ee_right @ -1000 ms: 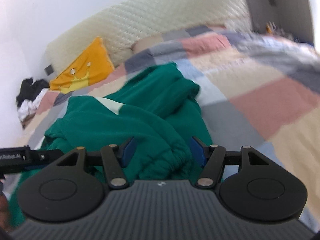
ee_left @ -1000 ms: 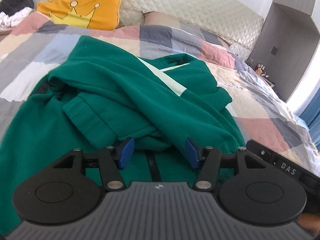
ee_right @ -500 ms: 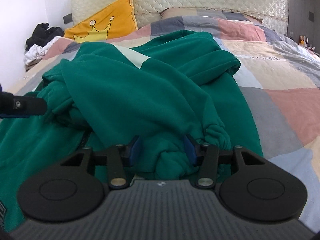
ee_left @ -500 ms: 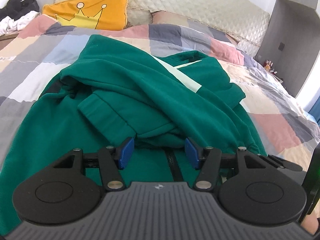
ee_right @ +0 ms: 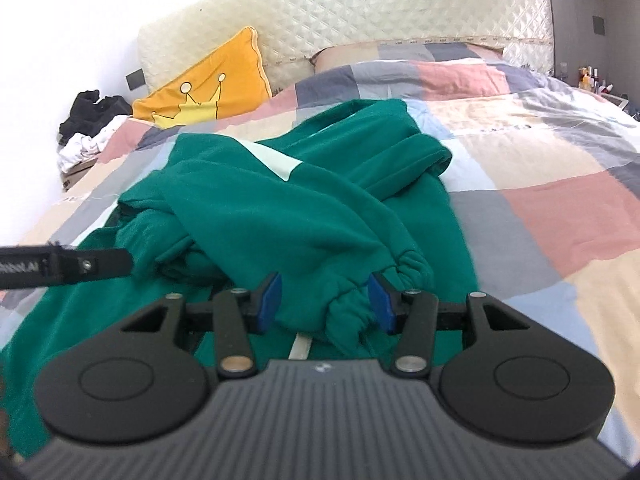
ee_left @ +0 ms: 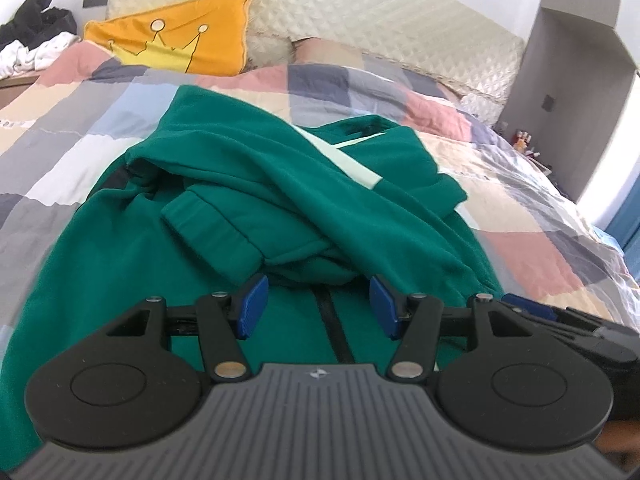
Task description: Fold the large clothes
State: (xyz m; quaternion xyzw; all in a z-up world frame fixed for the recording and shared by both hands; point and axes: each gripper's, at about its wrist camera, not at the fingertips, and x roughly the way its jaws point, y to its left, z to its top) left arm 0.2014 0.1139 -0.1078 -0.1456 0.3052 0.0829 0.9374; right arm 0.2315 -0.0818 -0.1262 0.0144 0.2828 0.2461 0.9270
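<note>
A green jacket (ee_left: pixel 248 208) is spread rumpled on the bed's patchwork quilt (ee_left: pixel 532 216), sleeves crossed over its front. The right gripper (ee_right: pixel 325 300) has just been closing, apparently pinching a gathered cuff (ee_right: pixel 348 312), ready for pulling; the left gripper (ee_left: pixel 316 306) is held half open, empty, above the zip.

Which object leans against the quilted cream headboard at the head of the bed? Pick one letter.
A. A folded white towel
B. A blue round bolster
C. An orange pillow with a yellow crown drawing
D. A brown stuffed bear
C: the orange pillow with a yellow crown drawing stands propped against the quilted cream headboard, beyond the green zip-up jacket on the patchwork bedspread.
</note>
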